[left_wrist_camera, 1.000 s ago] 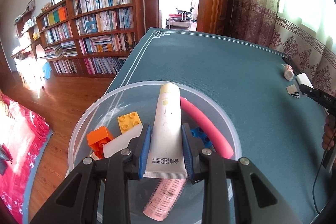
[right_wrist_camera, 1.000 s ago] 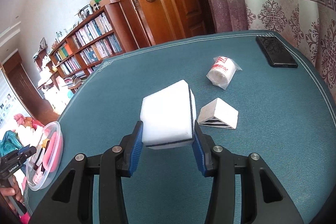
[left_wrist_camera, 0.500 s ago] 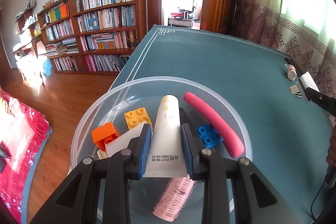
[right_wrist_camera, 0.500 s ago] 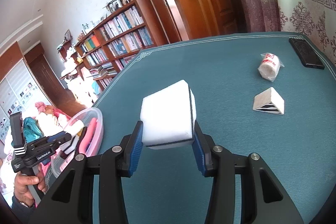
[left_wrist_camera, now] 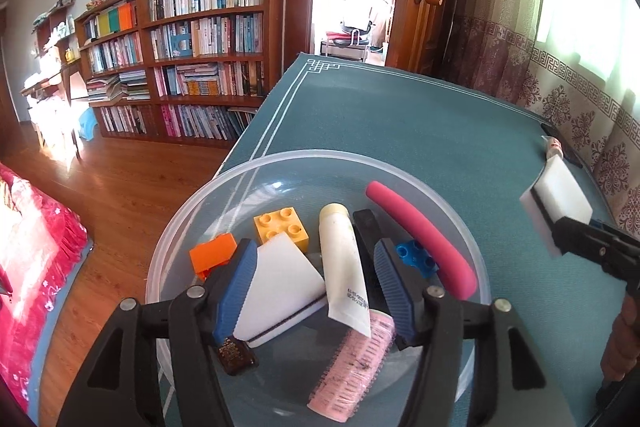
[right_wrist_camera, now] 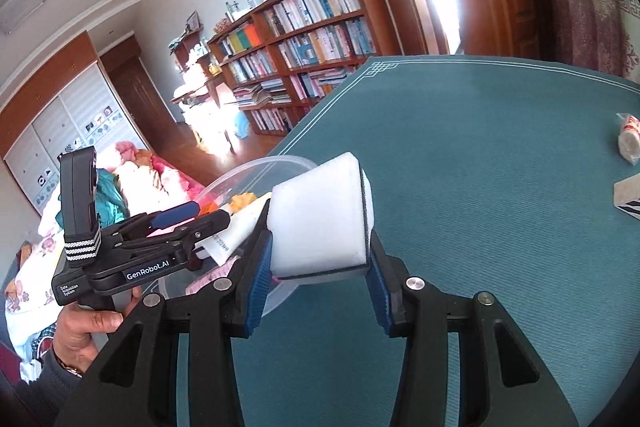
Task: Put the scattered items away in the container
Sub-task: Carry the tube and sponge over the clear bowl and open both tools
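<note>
A clear plastic bowl sits at the table's left corner. My left gripper hangs open over it, with nothing between its fingers. Below it a cream tube lies loose in the bowl. Around the tube lie a white sponge, yellow, orange and blue bricks, a pink foam rod and a pink hair roller. My right gripper is shut on a second white sponge, held just right of the bowl's rim and above the table.
A wrapped white roll and a white wedge-shaped block lie on the teal table to the far right. The table edge drops to a wooden floor just left of the bowl. A hand holds the left gripper's handle.
My left gripper has opened and let go of the cream tube, which now lies in the bowl. My right gripper has carried its sponge leftward, up to the bowl.
</note>
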Tool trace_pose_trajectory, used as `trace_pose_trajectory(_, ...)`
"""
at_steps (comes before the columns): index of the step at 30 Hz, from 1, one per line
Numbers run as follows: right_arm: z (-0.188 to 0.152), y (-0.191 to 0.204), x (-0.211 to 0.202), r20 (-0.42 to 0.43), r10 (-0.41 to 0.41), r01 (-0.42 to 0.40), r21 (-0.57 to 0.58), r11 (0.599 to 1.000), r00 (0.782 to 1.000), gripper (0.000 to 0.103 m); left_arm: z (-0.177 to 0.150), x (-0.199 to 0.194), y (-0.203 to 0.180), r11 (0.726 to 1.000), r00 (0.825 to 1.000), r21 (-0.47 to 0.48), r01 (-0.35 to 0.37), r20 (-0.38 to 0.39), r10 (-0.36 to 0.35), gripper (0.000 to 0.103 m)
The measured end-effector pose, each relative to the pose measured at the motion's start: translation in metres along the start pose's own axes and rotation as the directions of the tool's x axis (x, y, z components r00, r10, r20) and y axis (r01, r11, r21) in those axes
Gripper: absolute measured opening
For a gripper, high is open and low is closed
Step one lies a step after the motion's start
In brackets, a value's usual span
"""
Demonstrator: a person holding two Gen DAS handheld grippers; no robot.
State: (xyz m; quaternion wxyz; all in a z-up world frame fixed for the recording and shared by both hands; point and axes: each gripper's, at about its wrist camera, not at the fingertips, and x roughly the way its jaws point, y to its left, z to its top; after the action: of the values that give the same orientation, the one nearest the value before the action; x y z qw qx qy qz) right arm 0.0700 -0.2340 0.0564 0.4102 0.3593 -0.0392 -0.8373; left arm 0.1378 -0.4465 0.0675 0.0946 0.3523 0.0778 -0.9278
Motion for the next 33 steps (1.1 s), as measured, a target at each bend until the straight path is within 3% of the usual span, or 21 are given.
trace_pose_trajectory(2,0.000,0.010,0.008,-0.011,0.013,-0.013,-0.012,1.000,1.000,0.047,0.001,-0.003,0.005,1.000,1.000,-0.017,-0.008,0.013,0.008,0.079)
trace_pose_trajectory(12,-0.003,0.053,0.040,-0.054,0.045,-0.050,-0.107,0.993,0.998,0.050,0.004,-0.017,0.032,0.995,0.995,-0.059,-0.075,0.064,0.078,0.087)
trace_pose_trajectory(19,-0.009,0.072,0.059,-0.076,0.028,-0.041,-0.184,0.982,0.997,0.058,0.001,-0.019,0.043,0.990,0.992,-0.112,-0.090,0.080,0.099,0.102)
trace_pose_trajectory(24,-0.015,0.073,0.059,-0.072,0.000,-0.016,-0.223,0.975,0.997,0.064,0.001,-0.018,0.049,0.986,0.992,-0.137,-0.091,0.076,0.102,0.102)
trace_pose_trajectory(33,-0.009,0.058,0.046,-0.046,-0.028,0.018,-0.206,0.978,0.999,0.064,-0.001,-0.019,0.040,0.989,0.992,-0.111,-0.094,0.068,0.102,0.102)
